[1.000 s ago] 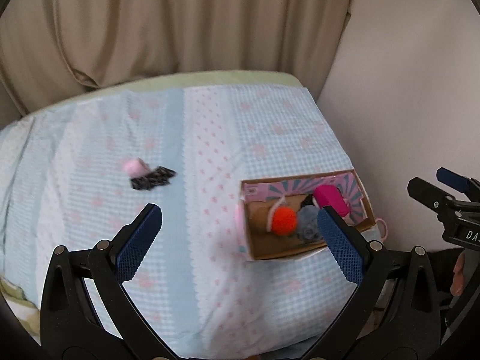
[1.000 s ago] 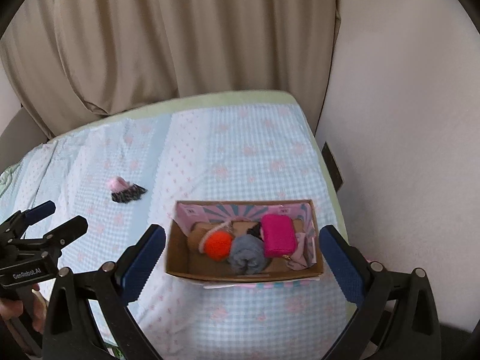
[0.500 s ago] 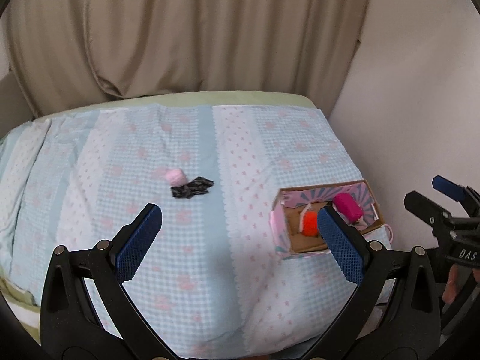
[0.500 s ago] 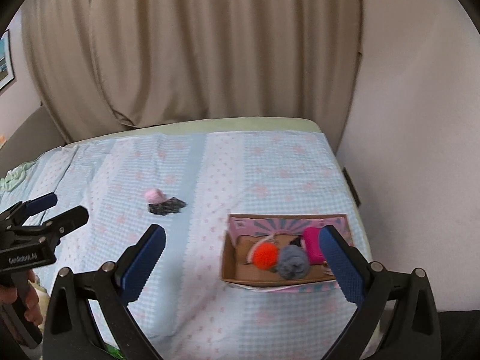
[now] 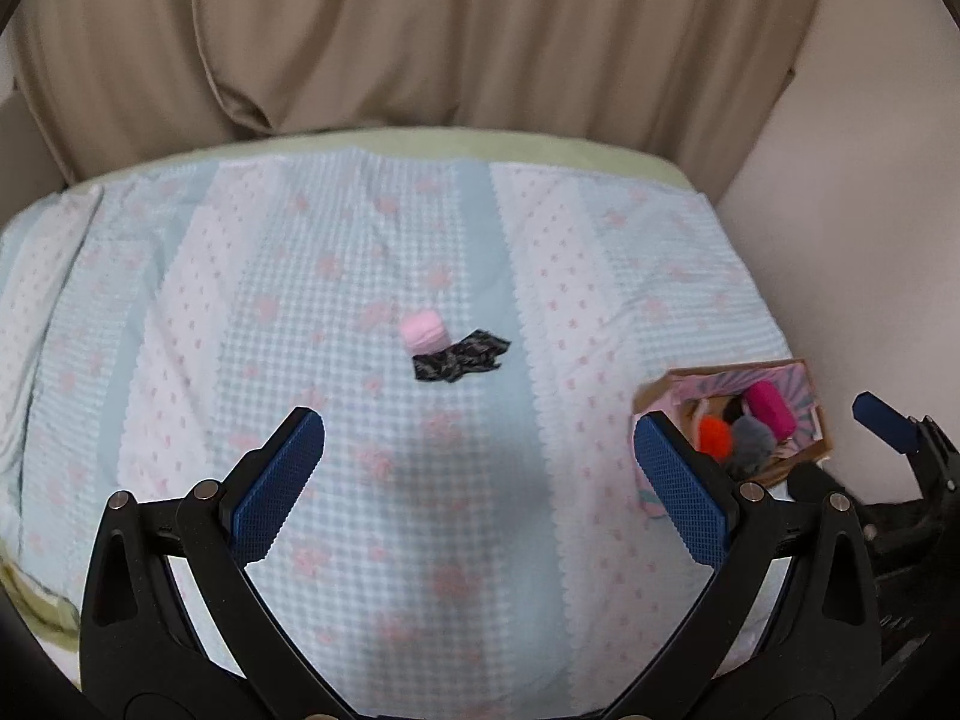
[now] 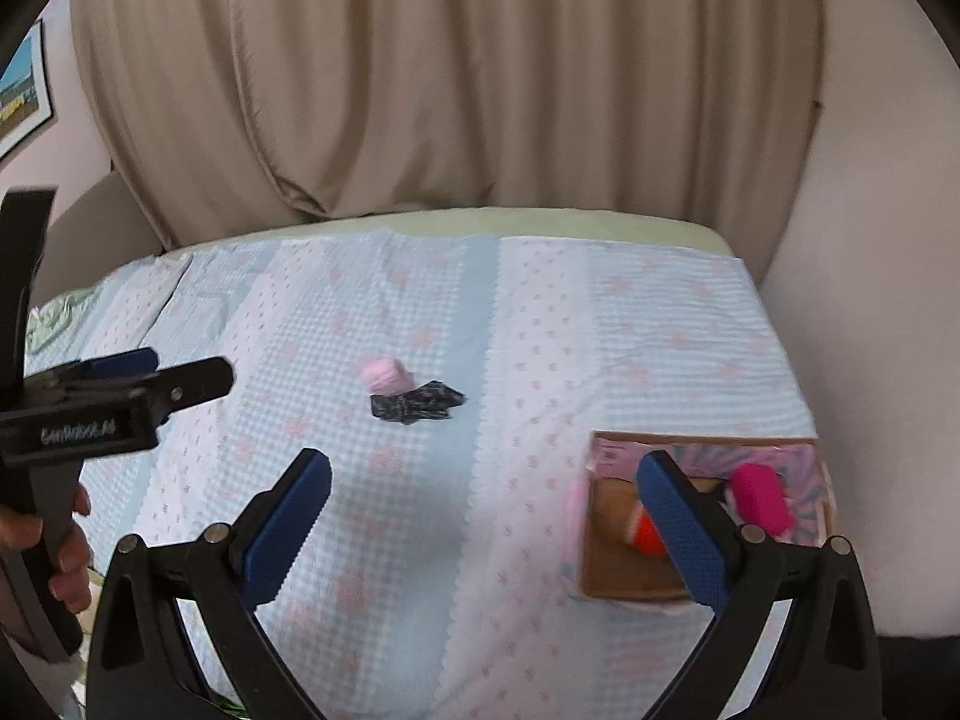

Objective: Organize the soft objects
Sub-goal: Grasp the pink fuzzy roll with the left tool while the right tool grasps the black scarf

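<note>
A pale pink soft roll [image 5: 423, 330] [image 6: 384, 373] lies mid-bed, touching a black patterned cloth [image 5: 461, 355] [image 6: 418, 402]. A cardboard box [image 5: 798, 461] [image 6: 618, 576] at the bed's right edge holds a magenta roll [image 5: 770, 409] [image 6: 761, 497], an orange pom-pom [image 5: 715, 437] [image 6: 645, 537] and a grey pom-pom [image 5: 751, 439]. My left gripper [image 5: 474, 456] is open and empty, well short of the pink roll. My right gripper [image 6: 483, 501] is open and empty above the bed, its right finger in front of the box.
The bed has a light blue and pink patterned cover [image 5: 300, 312]. A beige curtain [image 6: 456, 78] hangs behind it and a wall [image 6: 870, 240] runs along the right side. The left gripper [image 6: 114, 405] and the hand holding it show in the right wrist view.
Both views have swung left and pulled back. The pink roll and black cloth now sit near centre and the box has shifted to the right edge. Both grippers stay open.
</note>
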A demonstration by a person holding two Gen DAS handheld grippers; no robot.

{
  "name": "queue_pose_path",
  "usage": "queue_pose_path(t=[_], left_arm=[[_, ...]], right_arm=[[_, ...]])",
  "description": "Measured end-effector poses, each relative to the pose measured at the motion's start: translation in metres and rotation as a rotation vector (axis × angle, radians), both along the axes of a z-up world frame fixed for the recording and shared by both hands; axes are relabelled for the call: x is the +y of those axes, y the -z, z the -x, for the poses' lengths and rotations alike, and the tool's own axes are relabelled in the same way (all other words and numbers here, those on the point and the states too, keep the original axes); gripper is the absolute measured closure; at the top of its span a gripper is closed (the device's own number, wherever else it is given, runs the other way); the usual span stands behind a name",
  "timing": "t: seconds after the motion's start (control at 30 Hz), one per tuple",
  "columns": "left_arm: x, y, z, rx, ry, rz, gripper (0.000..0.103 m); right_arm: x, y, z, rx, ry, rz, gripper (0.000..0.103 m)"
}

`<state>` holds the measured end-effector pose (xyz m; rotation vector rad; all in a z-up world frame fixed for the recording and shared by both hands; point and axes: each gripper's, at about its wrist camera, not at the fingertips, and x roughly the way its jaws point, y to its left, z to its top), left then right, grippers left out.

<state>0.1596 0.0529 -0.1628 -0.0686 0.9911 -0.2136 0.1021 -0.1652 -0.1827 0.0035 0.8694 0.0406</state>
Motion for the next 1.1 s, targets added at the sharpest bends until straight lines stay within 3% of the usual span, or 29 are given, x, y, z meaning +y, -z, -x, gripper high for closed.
queue_pose_path(t=[0.33,0.6,1.0,1.1], left_arm=[[0.023,0.114,-0.103,0.157,0.018,0.007,0.001],[0.029,0.21,-0.183,0.271,0.032,0.037,0.008],[0.021,0.294,-0.243,0.364,0.048,0.095,0.028],[0.017,0.304,-0.248,0.368,0.056,0.112,0.043]], right_arm=[[0.041,0.106,-0.086,0.038,-0.067,-0.017,0.001],[0.059,0.197,-0.149,0.089,-0.103,-0.057,0.001],[0.085,0.276,-0.2,0.098,-0.211,-0.057,0.001],[0.088,0.289,-0.208,0.102,-0.222,-0.055,0.002]])
